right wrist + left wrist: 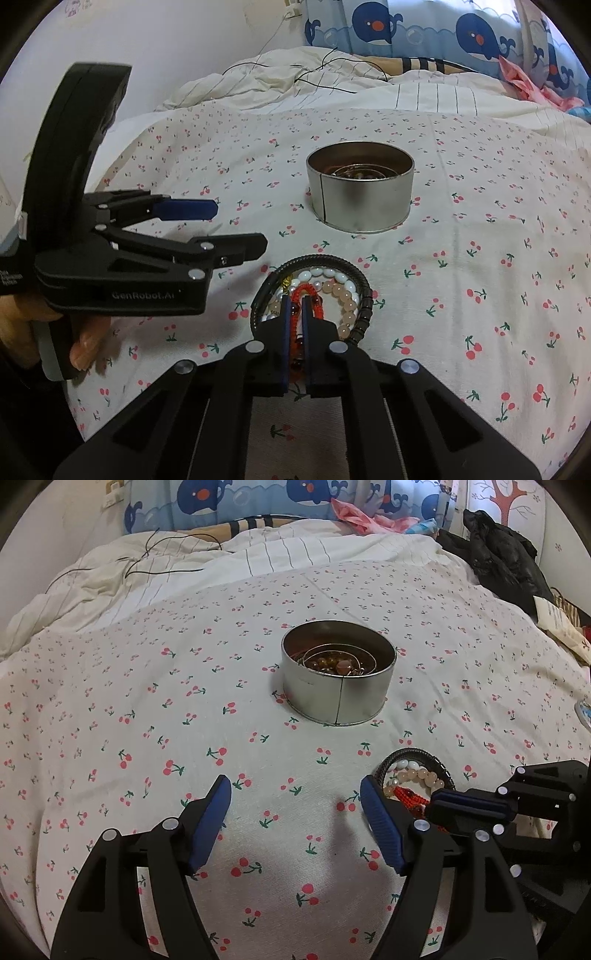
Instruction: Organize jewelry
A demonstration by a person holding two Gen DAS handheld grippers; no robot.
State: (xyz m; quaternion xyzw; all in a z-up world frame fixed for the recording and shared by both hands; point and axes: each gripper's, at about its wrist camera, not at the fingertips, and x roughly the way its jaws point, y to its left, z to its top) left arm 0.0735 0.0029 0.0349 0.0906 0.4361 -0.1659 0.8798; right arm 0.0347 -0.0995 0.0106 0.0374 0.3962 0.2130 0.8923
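Note:
A round metal tin (338, 672) (361, 188) stands on the cherry-print bedsheet and holds beaded jewelry and wire rings. A pile of bracelets lies in front of it: a black coiled one (364, 291), white and pink beaded ones (341, 291) (417, 773), and a red beaded one (301, 314) (406, 797). My right gripper (295, 306) is shut on the red beaded bracelet, low on the pile; it also shows in the left wrist view (436, 805). My left gripper (295, 794) is open and empty above the sheet, left of the pile; it also shows in the right wrist view (240, 229).
The cherry-print sheet (147, 720) covers the bed. A crumpled striped duvet with a black cable (166, 561) lies at the back. Whale-print pillows (424, 33) line the headboard. Black clothing (498, 554) and a paper bag (561, 624) lie at the right edge.

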